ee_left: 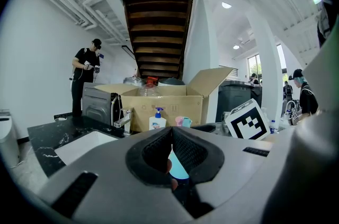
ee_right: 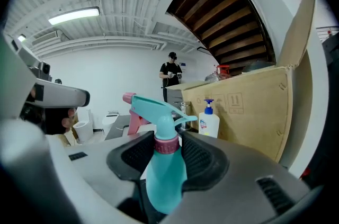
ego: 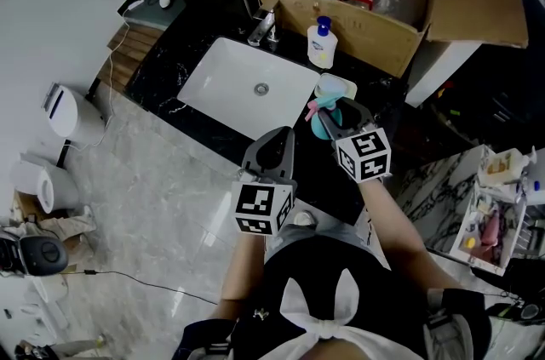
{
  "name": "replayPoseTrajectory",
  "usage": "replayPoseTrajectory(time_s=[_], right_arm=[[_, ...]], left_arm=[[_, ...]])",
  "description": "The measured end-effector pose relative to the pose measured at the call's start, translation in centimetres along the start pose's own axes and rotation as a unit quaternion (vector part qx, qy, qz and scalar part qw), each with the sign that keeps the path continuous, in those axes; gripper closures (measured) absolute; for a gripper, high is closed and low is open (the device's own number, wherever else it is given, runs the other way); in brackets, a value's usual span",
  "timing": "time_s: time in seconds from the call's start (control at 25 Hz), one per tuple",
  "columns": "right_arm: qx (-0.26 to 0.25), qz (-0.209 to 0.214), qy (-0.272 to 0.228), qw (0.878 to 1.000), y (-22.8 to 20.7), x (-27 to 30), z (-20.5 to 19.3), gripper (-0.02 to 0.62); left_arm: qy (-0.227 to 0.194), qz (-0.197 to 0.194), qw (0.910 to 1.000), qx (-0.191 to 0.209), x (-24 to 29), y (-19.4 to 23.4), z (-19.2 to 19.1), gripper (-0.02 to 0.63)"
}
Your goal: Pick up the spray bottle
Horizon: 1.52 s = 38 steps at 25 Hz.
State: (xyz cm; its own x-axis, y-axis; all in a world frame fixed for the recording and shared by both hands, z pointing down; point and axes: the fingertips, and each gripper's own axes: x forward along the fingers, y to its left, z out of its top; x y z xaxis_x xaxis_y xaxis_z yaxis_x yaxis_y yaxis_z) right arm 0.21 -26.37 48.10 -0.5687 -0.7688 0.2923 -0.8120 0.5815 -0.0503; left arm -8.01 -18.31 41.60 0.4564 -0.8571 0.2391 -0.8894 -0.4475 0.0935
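**Right gripper (ego: 334, 113) clamps the teal spray bottle (ee_right: 165, 175) at the sink's edge**

A black stone counter (ego: 170, 69) carries an open cardboard box (ego: 358, 5) at the back and a white sink (ego: 230, 86) in front, and the bottle is held upright over the counter's near right part. The right gripper's jaws stand partly apart, pads pressed on the bottle just below its pink collar, probably so the wider trigger head cannot slip through. The left gripper (ego: 274, 147), jaws drawn together on nothing, hangs just beside it, apparently spare. The head view places the bottle near a soap dispenser (ego: 321, 43) but hides the grip. The right gripper view shows the grip, not whether the base is off the counter.
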Motion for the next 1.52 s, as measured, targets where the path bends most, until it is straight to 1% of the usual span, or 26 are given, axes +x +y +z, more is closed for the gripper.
replayPoseTrajectory(time_s=[0.48,0.84,1.52], right_arm=[[-0.009,0.017,-0.036,0.999,0.9,-1.6,3.5,0.428],[-0.013,0.021,-0.067,0.997,1.7,-3.3,6.0,0.434],[0.005,0.022,-0.098,0.995,2.2,-6.8,6.6,0.448]], left_arm=[[-0.002,-0.002,1.0000,0.003,0.4,0.0,0.3,0.578],[-0.004,0.000,1.0000,0.002,0.5,0.1,0.3,0.578],[0.000,-0.007,1.0000,0.006,1.0,-0.2,0.3,0.578]])
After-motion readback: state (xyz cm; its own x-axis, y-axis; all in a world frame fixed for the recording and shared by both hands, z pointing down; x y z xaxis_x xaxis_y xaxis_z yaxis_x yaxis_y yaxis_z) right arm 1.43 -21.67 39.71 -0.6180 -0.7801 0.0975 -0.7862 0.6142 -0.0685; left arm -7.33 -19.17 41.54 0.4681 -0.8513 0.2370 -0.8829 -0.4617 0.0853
